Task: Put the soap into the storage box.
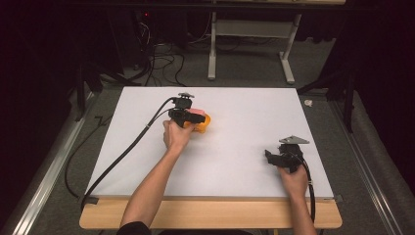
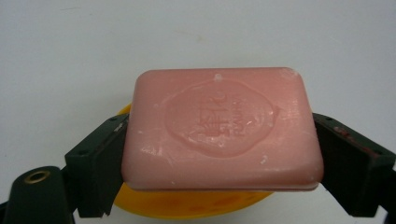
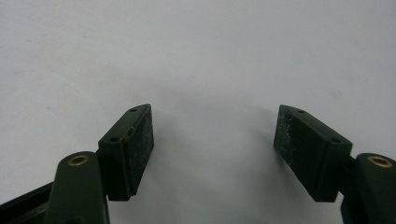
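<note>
Nearest to me, along the bottom of the high view, runs the bare wooden edge of the table (image 1: 210, 214), and over it come my two forearms, one gripper in each hand. I count two grippers, one bar of soap and one orange dish.

My right gripper (image 1: 275, 157) sits low on the right side of the white sheet (image 1: 244, 127), well apart from the soap. Its own view shows both black pads spread wide with only white surface between them, so it is released and grasps nothing.

Farther up and to the left, my left gripper (image 1: 192, 117) reaches toward the middle of the sheet. Its own view shows the single pink bar of soap (image 2: 223, 129) lying flat between the two pads, one pad pressed against each short side, so it is clenched on the soap. A stamped emblem shows on the bar's top face. Just under the bar is the one orange dish (image 2: 187, 205), its rim showing below the soap and at its left corner; I cannot tell whether the bar touches it.

Beyond the sheet's far edge I see grey carpet (image 1: 244, 63), a tangle of dark cables (image 1: 161, 61) and the white legs of a stand (image 1: 211, 54), with dark curtains on both sides.
</note>
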Available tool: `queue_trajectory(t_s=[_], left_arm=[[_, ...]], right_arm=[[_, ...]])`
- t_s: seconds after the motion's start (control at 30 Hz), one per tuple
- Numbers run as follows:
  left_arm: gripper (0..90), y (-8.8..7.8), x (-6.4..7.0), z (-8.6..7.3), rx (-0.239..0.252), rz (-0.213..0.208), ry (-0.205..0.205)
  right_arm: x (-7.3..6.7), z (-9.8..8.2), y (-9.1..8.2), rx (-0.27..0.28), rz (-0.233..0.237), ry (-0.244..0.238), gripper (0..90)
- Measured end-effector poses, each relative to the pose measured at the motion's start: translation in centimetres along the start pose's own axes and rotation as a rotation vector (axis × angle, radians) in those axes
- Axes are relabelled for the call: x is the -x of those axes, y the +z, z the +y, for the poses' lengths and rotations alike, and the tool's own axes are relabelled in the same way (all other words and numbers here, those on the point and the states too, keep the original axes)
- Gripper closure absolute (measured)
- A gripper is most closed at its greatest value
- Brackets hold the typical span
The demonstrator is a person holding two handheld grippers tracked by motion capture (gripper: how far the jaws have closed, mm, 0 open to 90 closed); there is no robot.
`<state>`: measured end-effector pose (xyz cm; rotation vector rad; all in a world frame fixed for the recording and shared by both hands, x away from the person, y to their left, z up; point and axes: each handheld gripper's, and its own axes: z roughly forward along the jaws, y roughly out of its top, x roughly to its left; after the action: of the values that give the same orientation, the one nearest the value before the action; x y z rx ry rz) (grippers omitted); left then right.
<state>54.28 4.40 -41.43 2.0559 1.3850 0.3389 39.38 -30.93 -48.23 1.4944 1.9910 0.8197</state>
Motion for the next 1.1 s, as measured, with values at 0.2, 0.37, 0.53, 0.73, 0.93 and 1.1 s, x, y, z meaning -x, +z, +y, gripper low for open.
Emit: queue_trajectory(t_s=[0.2,0.37,0.53,0.73,0.93,1.1], left_arm=[[13.2,0.30,0.08,-0.08,-0.002,0.004,-0.003],[13.2,0.59,0.06,-0.13,-0.008,0.010,-0.006],[13.2,0.82,0.09,-0.24,-0.012,0.020,-0.004],[13.2,1.02,0.25,-0.44,-0.014,0.026,0.001],[13.2,1.00,0.20,-0.42,-0.020,0.026,0.001],[13.1,0.97,0.20,-0.41,-0.021,0.023,0.002]], right_arm=[[0.00,0.00,0.00,0.000,0.000,0.000,29.1],[0.00,0.00,0.00,0.000,0.000,0.000,29.1],[0.00,0.00,0.00,0.000,0.000,0.000,29.1],[0.00,0.00,0.00,0.000,0.000,0.000,29.1],[0.00,0.00,0.00,0.000,0.000,0.000,29.1],[0.01,0.00,0.00,0.000,0.000,0.001,29.1]])
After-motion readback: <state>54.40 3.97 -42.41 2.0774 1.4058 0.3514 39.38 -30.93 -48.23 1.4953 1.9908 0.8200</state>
